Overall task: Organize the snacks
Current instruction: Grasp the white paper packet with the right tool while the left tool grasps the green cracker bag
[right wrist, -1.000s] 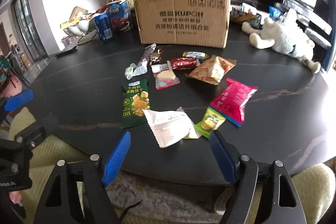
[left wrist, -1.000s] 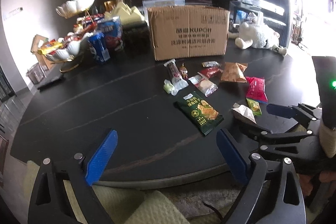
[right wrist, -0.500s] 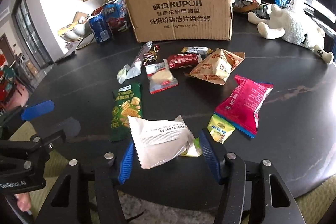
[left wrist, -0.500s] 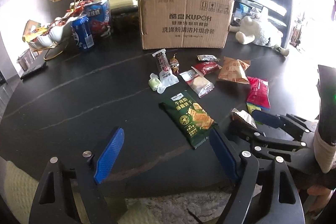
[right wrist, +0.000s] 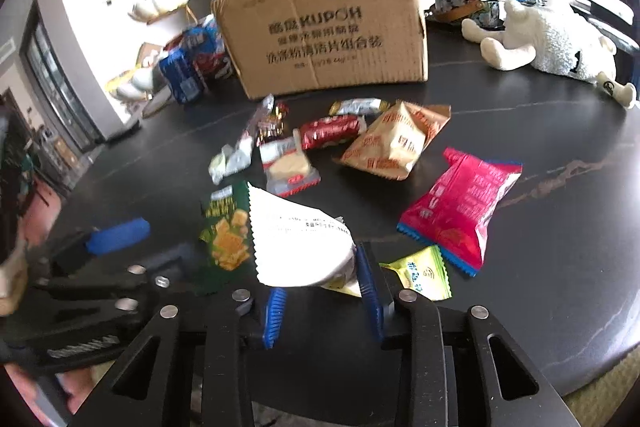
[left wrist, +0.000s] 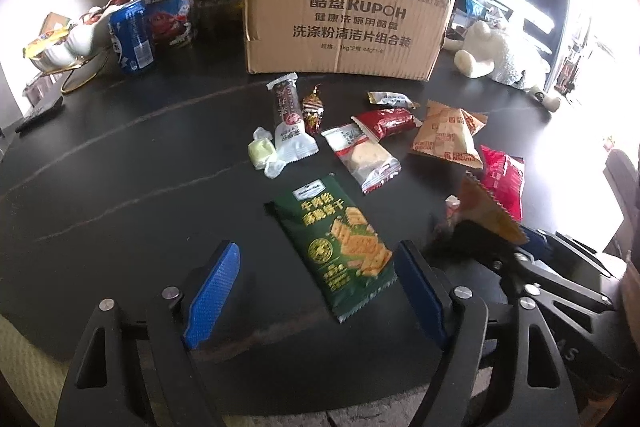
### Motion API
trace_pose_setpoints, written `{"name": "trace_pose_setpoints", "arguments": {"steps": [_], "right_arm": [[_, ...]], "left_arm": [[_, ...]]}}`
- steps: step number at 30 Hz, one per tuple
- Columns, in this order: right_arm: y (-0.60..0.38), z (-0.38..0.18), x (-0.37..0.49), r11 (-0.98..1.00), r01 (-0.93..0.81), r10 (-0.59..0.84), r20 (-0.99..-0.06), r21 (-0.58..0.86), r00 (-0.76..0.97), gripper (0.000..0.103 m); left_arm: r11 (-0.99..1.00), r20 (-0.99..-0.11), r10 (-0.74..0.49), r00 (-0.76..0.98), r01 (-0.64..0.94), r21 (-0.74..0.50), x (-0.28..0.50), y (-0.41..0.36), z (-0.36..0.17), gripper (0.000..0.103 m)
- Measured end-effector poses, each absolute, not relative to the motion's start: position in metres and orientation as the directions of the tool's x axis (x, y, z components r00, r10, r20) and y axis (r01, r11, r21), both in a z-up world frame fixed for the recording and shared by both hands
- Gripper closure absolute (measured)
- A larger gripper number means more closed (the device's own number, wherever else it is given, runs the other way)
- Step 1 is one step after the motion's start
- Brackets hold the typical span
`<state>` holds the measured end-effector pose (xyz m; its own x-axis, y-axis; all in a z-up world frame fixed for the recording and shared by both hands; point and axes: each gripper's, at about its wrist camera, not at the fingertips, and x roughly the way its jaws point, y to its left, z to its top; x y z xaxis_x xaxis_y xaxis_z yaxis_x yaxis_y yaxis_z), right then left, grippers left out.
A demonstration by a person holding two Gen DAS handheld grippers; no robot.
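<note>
Your right claw (right wrist: 322, 293) is clamped on the white packet (right wrist: 298, 241), so lift it straight toward the box (right wrist: 326, 27) ahead, left claw (left wrist: 316, 291) spread and idle.

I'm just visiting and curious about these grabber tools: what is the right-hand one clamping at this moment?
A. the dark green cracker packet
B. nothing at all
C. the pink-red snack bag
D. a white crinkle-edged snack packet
D: in the right wrist view the right gripper has its blue pads closed on the white crinkle-edged snack packet, lifted off the black table, while the dark green cracker packet and pink-red snack bag lie flat on it.
</note>
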<state>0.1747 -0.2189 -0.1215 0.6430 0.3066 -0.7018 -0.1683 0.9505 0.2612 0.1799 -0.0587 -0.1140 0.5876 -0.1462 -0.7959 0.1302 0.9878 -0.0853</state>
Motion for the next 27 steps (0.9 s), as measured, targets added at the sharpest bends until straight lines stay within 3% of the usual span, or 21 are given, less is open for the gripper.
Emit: {"name": "trace_pose_setpoints", "arguments": {"steps": [13, 19, 27], "right_arm": [[-0.237, -0.114, 0.177, 0.947, -0.134, 0.3, -0.666, 0.291, 0.683, 0.069], [-0.237, -0.114, 0.175, 0.948, -0.14, 0.301, -0.663, 0.286, 0.685, 0.069], [-0.231, -0.12, 0.178, 0.952, -0.146, 0.294, -0.686, 0.267, 0.666, 0.069]], "left_arm": [[0.996, -0.796, -0.075, 0.601, 0.084, -0.03, 0.197, -0.084, -0.13, 0.028], [0.998, -0.801, -0.048, 0.597, 0.065, -0.011, 0.199, -0.086, -0.136, 0.045], [0.997, -0.794, -0.07, 0.603, 0.062, -0.04, 0.197, -0.076, -0.135, 0.059]]}}
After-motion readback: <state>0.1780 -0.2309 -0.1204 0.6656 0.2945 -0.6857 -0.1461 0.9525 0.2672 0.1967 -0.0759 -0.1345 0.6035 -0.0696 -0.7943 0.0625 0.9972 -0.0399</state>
